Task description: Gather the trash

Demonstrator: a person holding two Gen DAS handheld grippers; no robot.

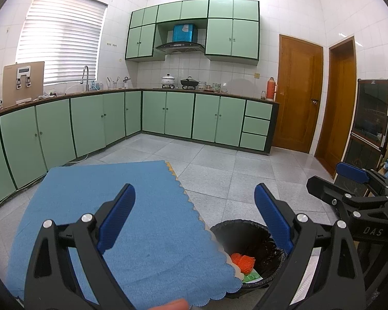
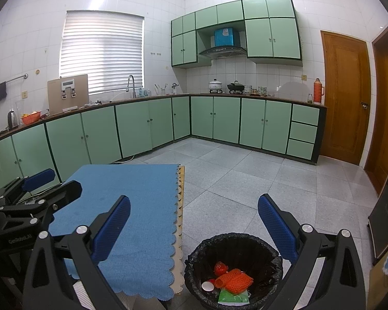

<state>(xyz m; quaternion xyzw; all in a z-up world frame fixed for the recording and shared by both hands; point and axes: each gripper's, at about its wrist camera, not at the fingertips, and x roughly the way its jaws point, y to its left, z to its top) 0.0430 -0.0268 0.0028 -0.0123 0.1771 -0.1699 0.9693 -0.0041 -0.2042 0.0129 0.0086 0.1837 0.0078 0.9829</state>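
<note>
The left hand-held gripper (image 1: 194, 222) is filling the lower part of the left wrist view, its two blue-padded fingers (image 1: 117, 217) standing wide apart and gripping nothing. Beneath it, a blue scallop-edged cloth (image 1: 132, 227) is covering the bench (image 1: 172, 170), whose pale wooden edge is showing at the cloth's far corner near the centre of the frame. A fingertip (image 1: 173, 304) of the person is peeking in at the bottom edge.

The right hand-held gripper (image 2: 194, 230) is hanging in the lower half of the right wrist view, likewise spread open and empty. It is hovering above a round bin lined with a black plastic bag (image 2: 232, 248), standing on the grey tiled floor (image 2: 245, 180) just beside the bench, at the bottom centre of the frame. The trash is lying inside this bin: a crumpled orange foam net (image 2: 234, 280), a small red scrap (image 2: 220, 267) behind it, a white round cap (image 2: 207, 286) to its left, and a green-and-white packet (image 2: 232, 297) underneath.

In the left wrist view the same bin is sitting at the lower right, partly hidden by the cloth's corner, while the right hand-held gripper is showing at the right edge.

Pale green cabinets (image 2: 132, 126) are lining the walls in the background, and a brown wooden door (image 2: 345, 98) is standing at the right.
</note>
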